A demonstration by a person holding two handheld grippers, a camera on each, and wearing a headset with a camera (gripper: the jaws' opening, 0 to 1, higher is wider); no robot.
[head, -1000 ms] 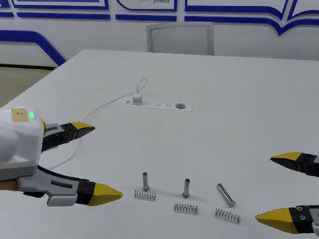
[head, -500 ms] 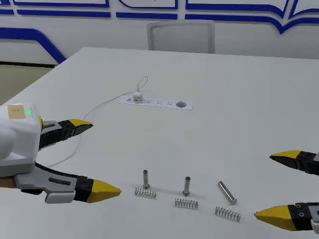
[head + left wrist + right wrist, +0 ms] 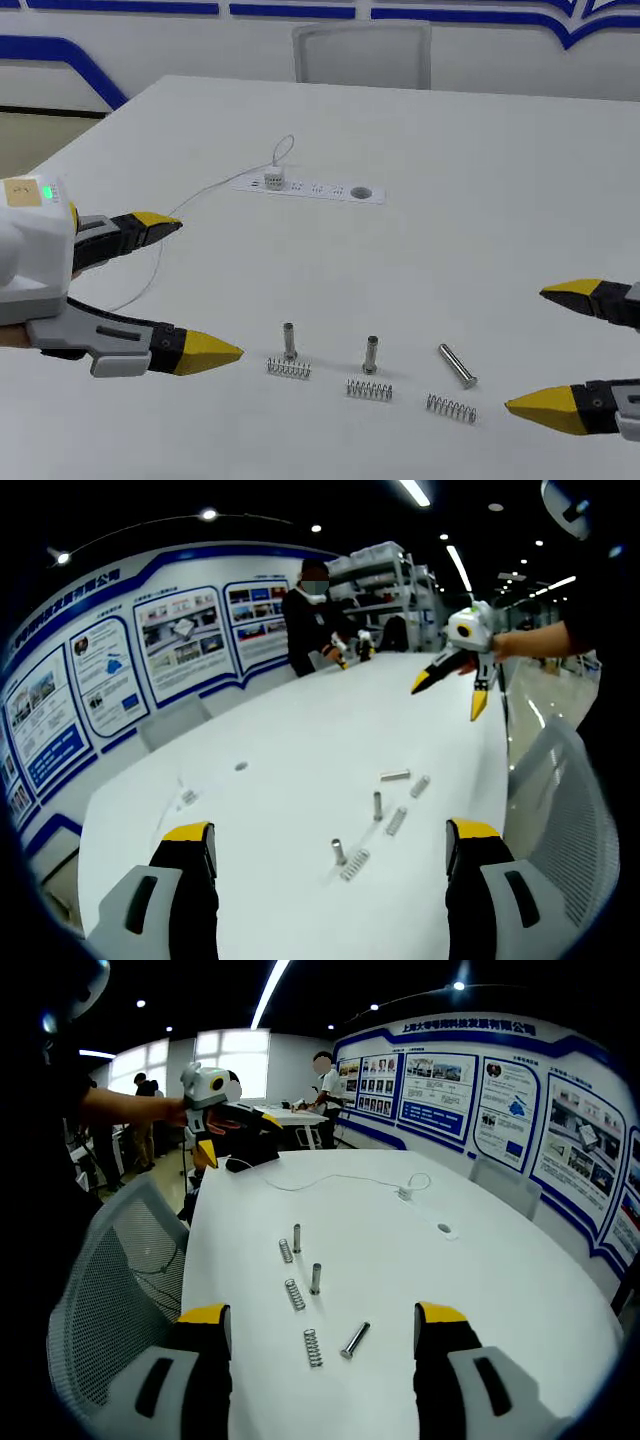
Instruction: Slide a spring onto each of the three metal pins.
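Along the lower middle of the head view, 3 springs (image 3: 369, 390) lie in a row just below 2 upright pins (image 3: 289, 339) and 1 flat pin (image 3: 456, 365), slanting upper-left to lower-right, nearest the right gripper (image 3: 527, 349); both it and the left gripper (image 3: 210, 287) gape wide, empty.

Shiny metal pins (image 3: 370, 354), coiled wire springs (image 3: 369, 390), smooth matt white table (image 3: 480, 250)
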